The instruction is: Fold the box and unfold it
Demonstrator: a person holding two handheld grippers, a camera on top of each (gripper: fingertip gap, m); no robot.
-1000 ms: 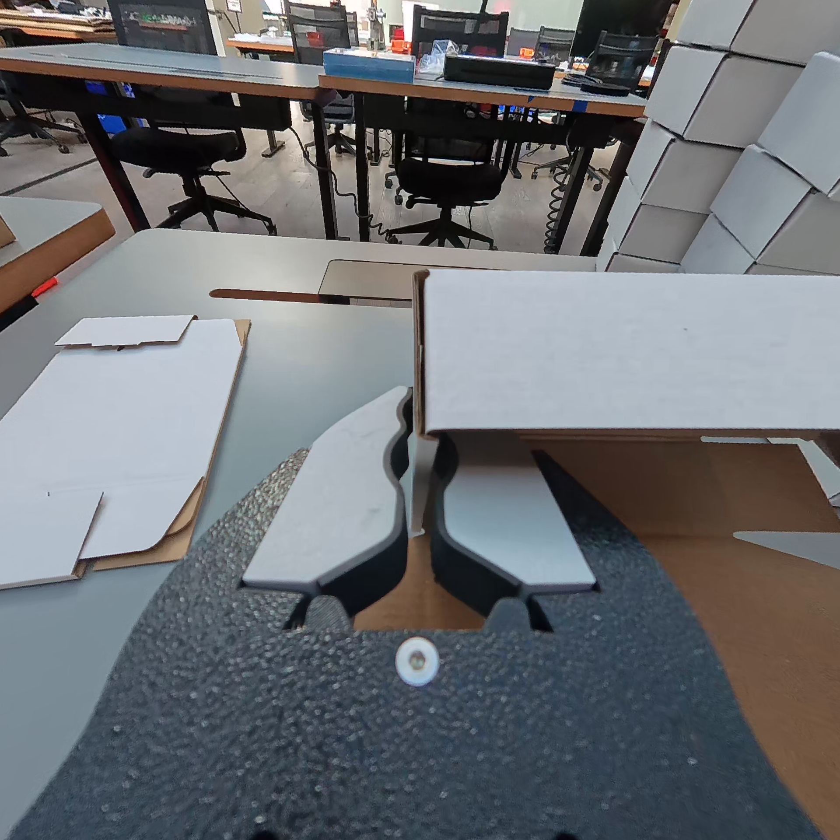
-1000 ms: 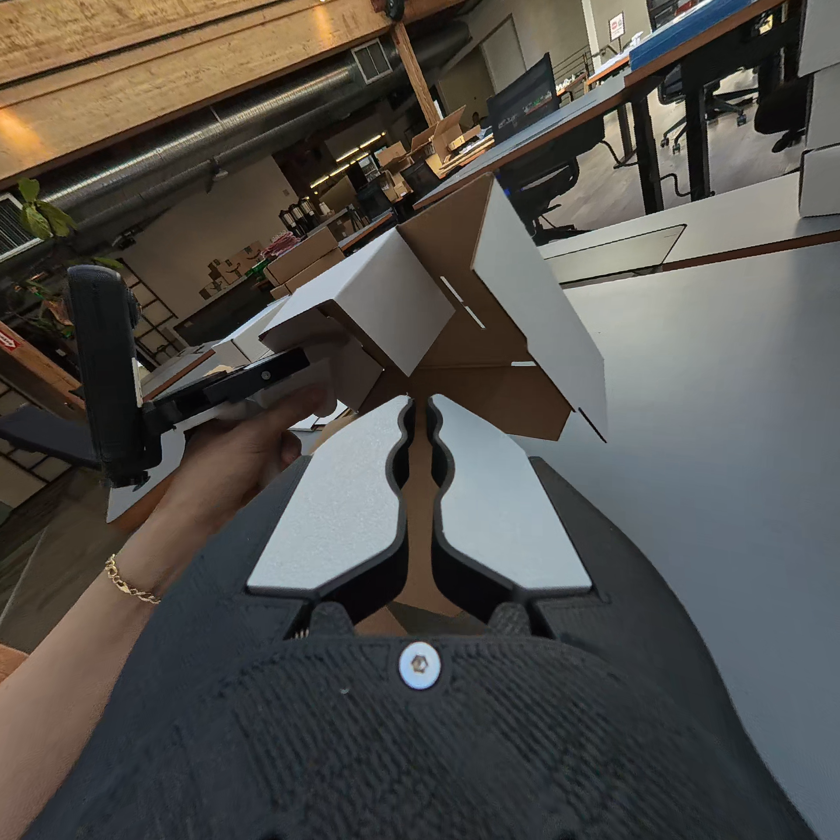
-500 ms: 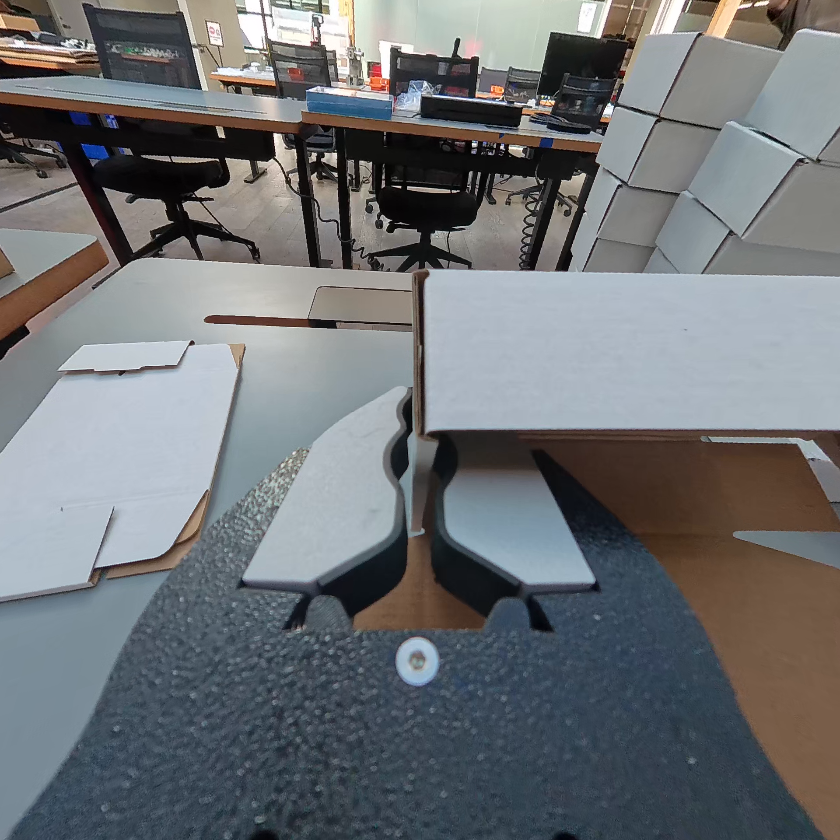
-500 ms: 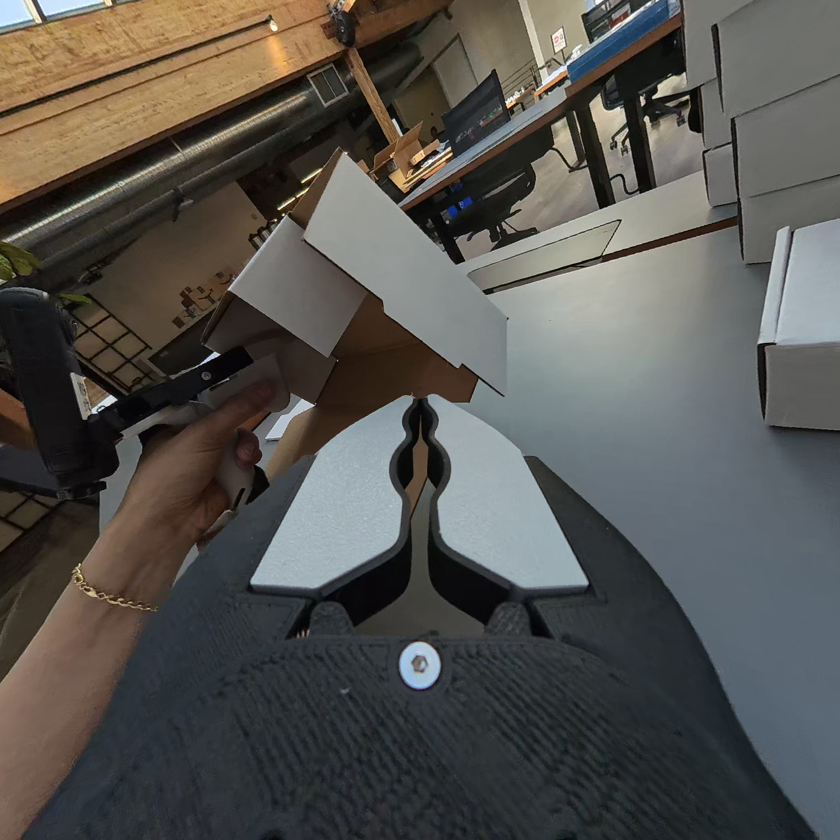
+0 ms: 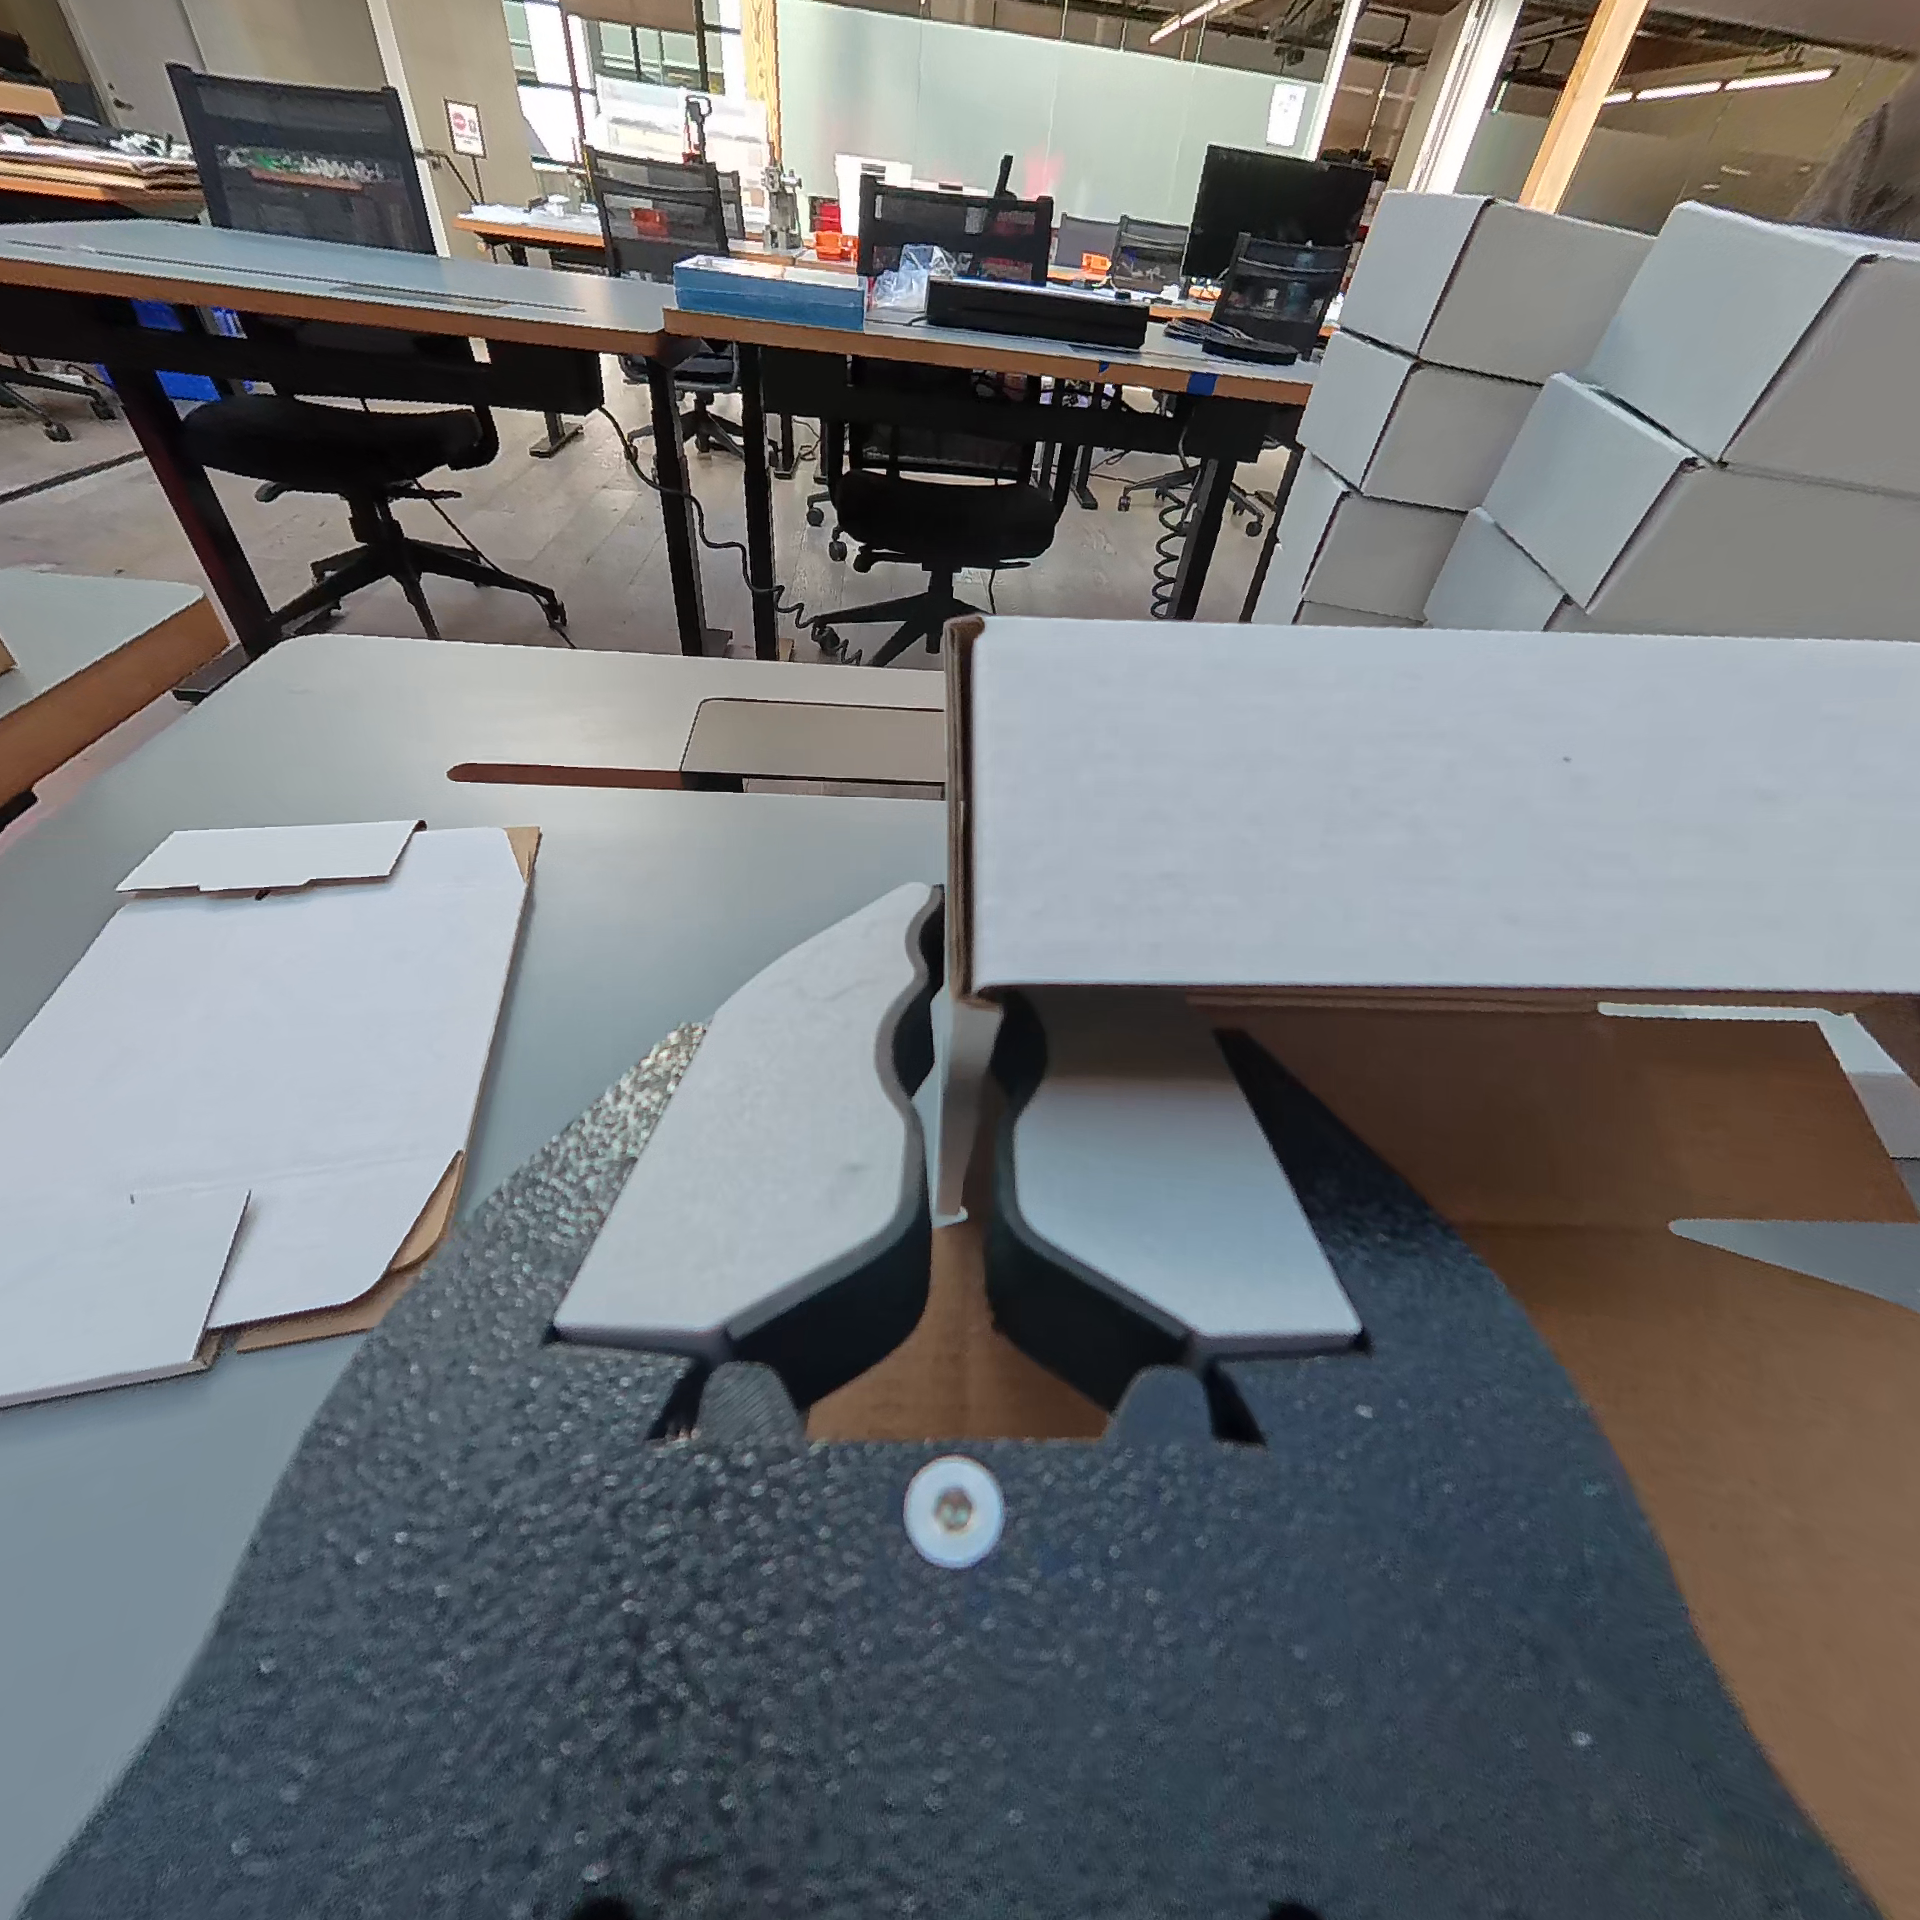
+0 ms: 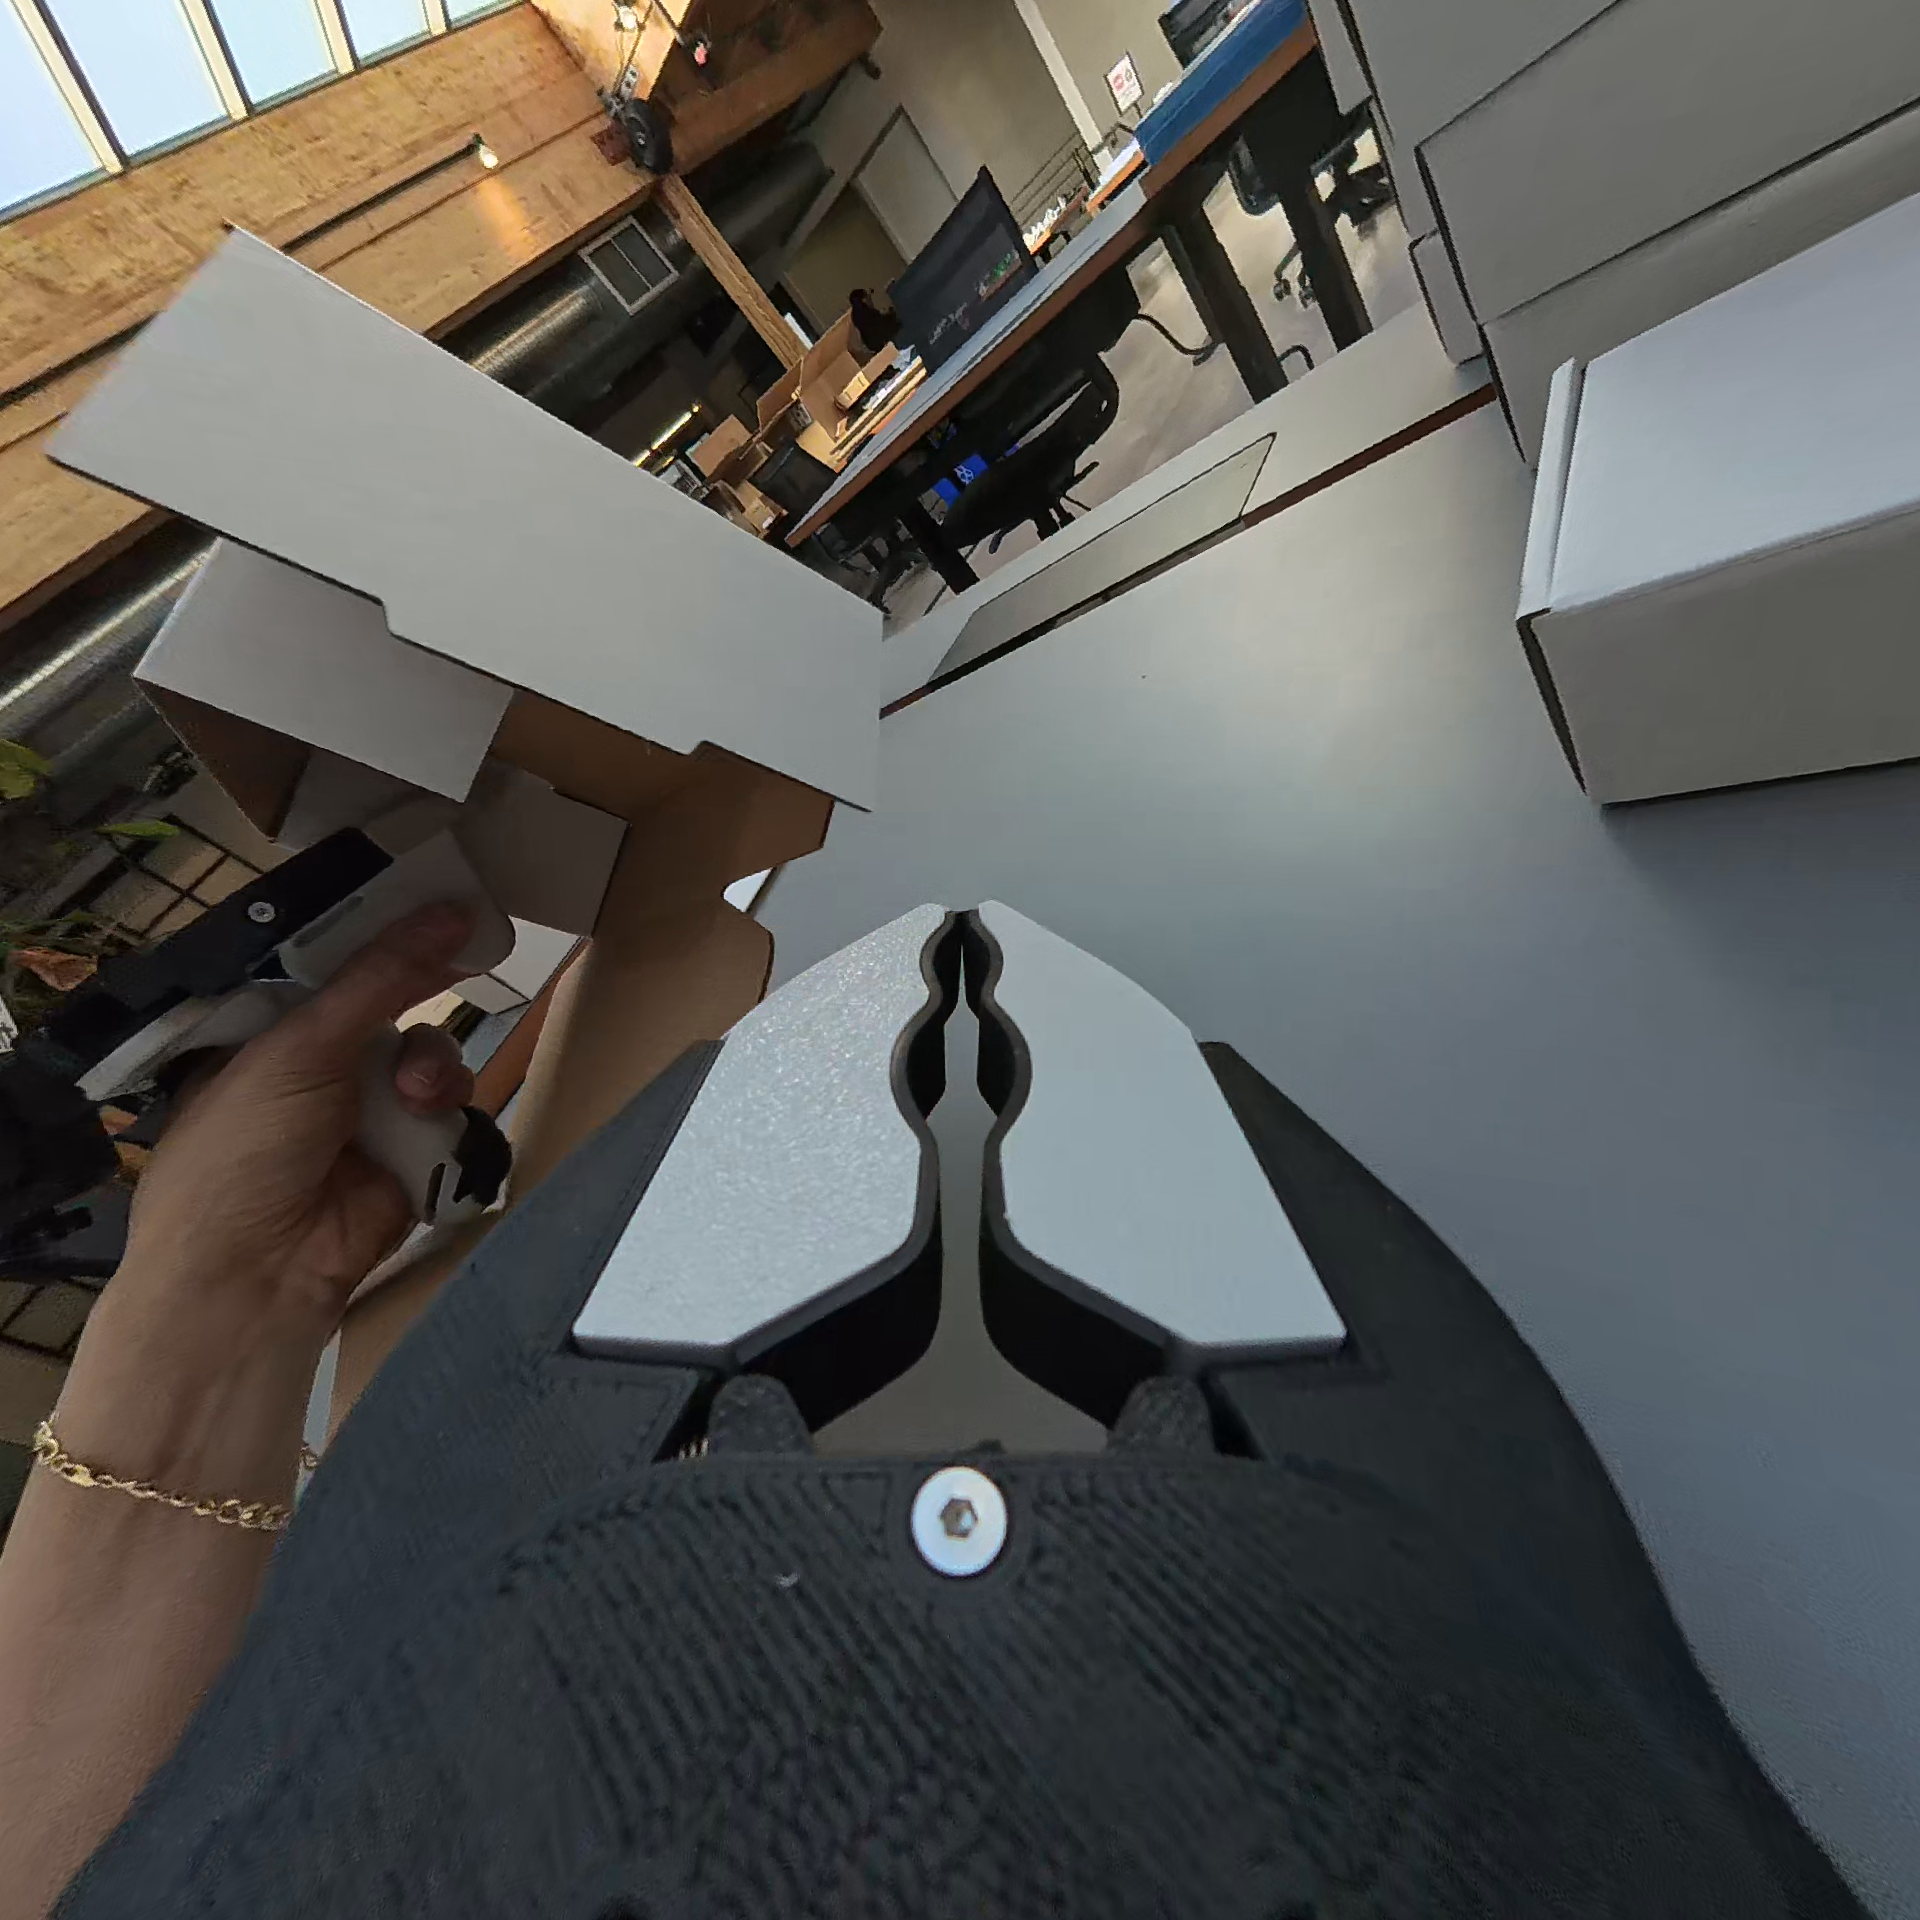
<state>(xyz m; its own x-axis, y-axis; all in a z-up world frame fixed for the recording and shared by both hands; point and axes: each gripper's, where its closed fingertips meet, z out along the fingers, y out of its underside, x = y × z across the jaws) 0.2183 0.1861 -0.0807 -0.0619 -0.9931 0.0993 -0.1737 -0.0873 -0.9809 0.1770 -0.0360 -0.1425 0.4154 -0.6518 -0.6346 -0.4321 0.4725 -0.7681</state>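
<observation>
1. Across the whole near area I see the grey table (image 5: 644, 935), which carries everything I work over; its bare top fills the right side of the right wrist view.
2. Far right on it stands a pile of folded white boxes (image 5: 1621, 416), stacked several high, walling off that side.
3. My box (image 5: 1434, 821), white outside and brown inside, is held up off the table; in the left wrist view its white panel spans the right half, with brown board spread below it.
4. From the right wrist view the box (image 6: 499, 520) sits high at the left, tilted, flaps partly raised.
5. One closed white box (image 6: 1725, 582) lies on the table at the right, well apart from my tool.
6. Flat white cardboard blanks (image 5: 260, 1060) lie stacked on the left of the table, clear of the box.
7. My left gripper (image 5: 961, 1039) is clamped on a thin white flap of the box, pinched between its fingers just under the panel's corner.
8. My right gripper (image 6: 961, 920) has its tips pressed together with nothing between them, just beside the box's brown edge, over bare table.
9. A hand (image 6: 281, 1132) wearing a gold bracelet (image 6: 156, 1486) grips the left tool's handle below the box.
</observation>
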